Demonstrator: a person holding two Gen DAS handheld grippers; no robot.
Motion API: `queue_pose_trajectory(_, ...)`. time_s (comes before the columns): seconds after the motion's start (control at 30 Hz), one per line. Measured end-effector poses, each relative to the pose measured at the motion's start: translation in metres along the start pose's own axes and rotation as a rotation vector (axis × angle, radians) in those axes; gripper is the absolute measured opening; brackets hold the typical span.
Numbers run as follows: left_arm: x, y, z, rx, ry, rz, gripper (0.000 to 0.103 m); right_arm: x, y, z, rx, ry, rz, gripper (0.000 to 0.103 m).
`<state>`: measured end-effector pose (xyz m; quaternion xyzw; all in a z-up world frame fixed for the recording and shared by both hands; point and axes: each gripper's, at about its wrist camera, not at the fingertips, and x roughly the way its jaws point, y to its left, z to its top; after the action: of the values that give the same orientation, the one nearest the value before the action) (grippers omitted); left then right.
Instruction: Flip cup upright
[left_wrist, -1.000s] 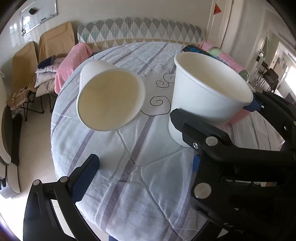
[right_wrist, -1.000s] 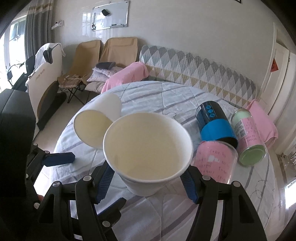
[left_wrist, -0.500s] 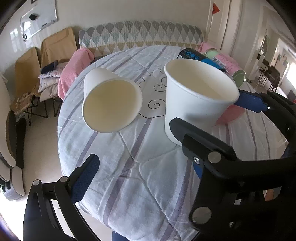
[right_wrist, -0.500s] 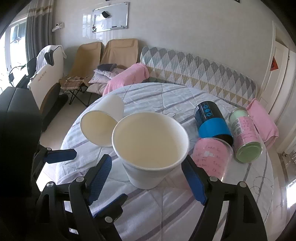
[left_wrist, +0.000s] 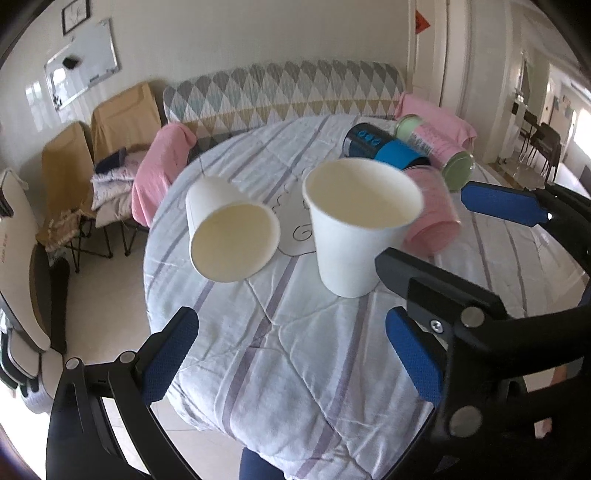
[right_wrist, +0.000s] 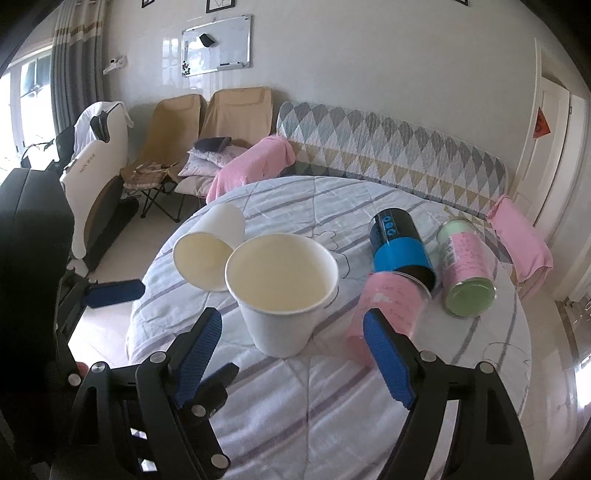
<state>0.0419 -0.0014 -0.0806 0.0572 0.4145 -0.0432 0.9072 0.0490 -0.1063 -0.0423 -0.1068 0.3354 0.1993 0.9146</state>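
Upright cup (right_wrist: 282, 291): white paper, standing mouth up on the striped tablecloth (right_wrist: 321, 402), near the table's front, apart from both grippers. Second white cup (right_wrist: 208, 251): lying on its side just to its left, mouth toward the cameras. Right gripper (right_wrist: 295, 356): jaws spread wide, holding nothing, just short of the upright cup. Left gripper (left_wrist: 291, 354): likewise released, empty. Beyond: pink cup (right_wrist: 391, 310), blue-banded can (right_wrist: 400, 247), green-capped can (right_wrist: 465, 267), all on their sides.
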Motion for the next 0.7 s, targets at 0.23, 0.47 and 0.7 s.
queue_pose_trajectory(0.23,-0.024,-0.013,0.005,0.027,-0.069,0.036,0.103,-0.028,-0.016,-0.006,0.008,-0.001,-0.016,0.082)
queue_pose_trajectory(0.47,-0.040,-0.021,0.011,-0.005,-0.136,0.049,0.103,-0.054,-0.043,-0.010,0.065,-0.063,-0.076,0.082)
queue_pose_trajectory(0.7,-0.053,-0.036,0.018,-0.032,-0.206,0.080,0.103,-0.070,-0.065,-0.014,0.157,-0.135,-0.130,0.083)
